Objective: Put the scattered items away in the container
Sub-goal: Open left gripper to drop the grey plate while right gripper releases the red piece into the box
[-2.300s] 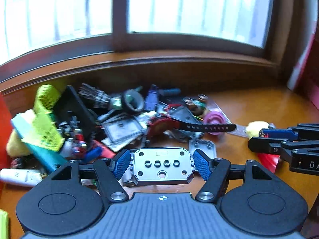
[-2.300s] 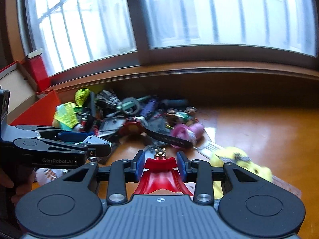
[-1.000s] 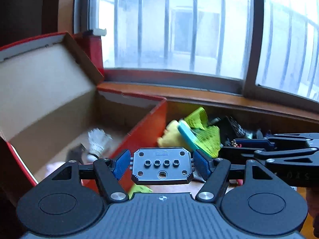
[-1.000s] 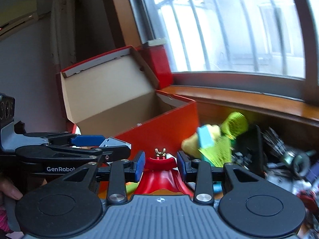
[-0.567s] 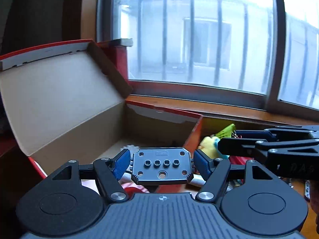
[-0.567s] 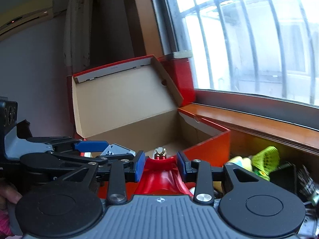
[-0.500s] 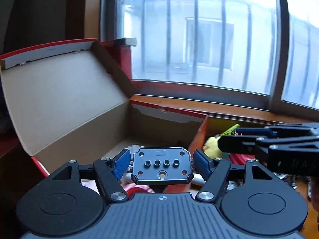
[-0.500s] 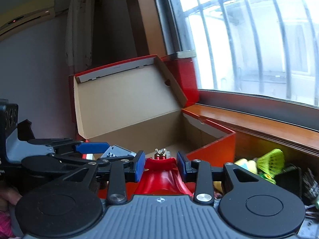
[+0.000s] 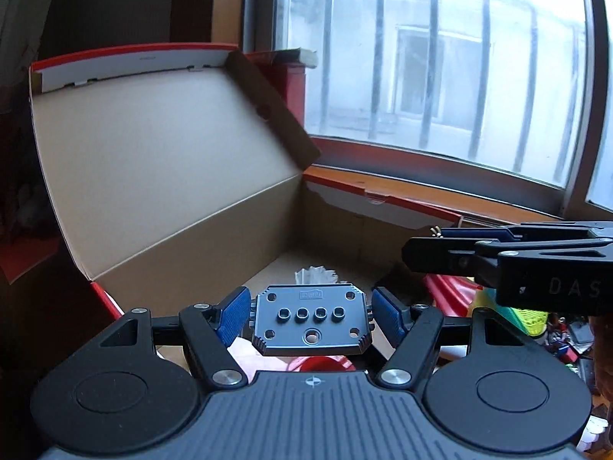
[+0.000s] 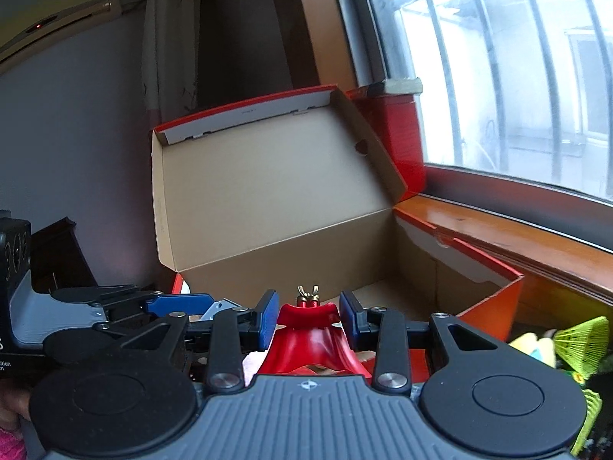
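My left gripper (image 9: 312,312) is shut on a grey metal plate (image 9: 312,320) with several holes, held flat over the open red cardboard box (image 9: 214,222). My right gripper (image 10: 308,316) is shut on a red flared piece (image 10: 310,341) with a small brass wing nut (image 10: 307,292) on top, held above the box's near right corner (image 10: 494,303). The right gripper appears from the side in the left wrist view (image 9: 498,257), the left gripper in the right wrist view (image 10: 168,306). A white shuttlecock (image 9: 316,275) and a red item (image 9: 323,363) lie in the box.
The box lid (image 10: 268,176) stands open against the wall at the left. A barred window (image 9: 440,69) and a wooden sill (image 10: 509,230) run behind. Yellow-green mesh shuttlecocks (image 10: 582,339) and other clutter (image 9: 563,341) lie right of the box. A hand (image 10: 11,398) holds the left gripper.
Both grippers have swung left from the pile of items to the box, each carrying its piece. The box now fills both views and the pile has slid off to the right.
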A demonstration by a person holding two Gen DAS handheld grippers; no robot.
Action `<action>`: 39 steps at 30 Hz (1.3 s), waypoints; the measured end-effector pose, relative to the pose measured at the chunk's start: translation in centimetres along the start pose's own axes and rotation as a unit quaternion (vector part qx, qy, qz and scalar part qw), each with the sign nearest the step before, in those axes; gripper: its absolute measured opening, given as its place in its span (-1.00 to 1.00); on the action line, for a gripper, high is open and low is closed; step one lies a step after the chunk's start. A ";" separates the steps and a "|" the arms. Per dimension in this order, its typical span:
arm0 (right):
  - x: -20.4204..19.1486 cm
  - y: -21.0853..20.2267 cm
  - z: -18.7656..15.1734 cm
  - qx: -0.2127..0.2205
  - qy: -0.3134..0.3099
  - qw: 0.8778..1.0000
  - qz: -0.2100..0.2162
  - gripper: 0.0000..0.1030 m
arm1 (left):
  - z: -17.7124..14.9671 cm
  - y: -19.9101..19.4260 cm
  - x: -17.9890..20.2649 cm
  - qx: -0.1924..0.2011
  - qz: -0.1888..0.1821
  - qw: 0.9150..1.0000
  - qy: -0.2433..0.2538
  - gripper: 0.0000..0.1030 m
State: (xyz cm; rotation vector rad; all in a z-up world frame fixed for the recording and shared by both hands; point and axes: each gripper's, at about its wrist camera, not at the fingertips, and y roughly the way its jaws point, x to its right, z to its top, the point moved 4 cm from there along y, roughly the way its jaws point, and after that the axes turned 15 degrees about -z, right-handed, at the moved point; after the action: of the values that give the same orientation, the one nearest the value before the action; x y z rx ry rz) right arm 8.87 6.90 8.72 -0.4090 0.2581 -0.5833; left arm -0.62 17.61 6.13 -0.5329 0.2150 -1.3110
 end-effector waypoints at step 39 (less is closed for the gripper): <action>2.9 10.5 0.5 -0.046 0.032 0.998 -0.012 -0.25 | 1.9 4.5 -5.9 -0.024 0.057 0.998 -0.023 0.41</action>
State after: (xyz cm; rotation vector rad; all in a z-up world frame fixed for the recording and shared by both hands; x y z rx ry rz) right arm 16.42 13.28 4.18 -0.4834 0.3420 -0.6096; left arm 2.56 24.45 4.67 -0.5833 0.2360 -1.1847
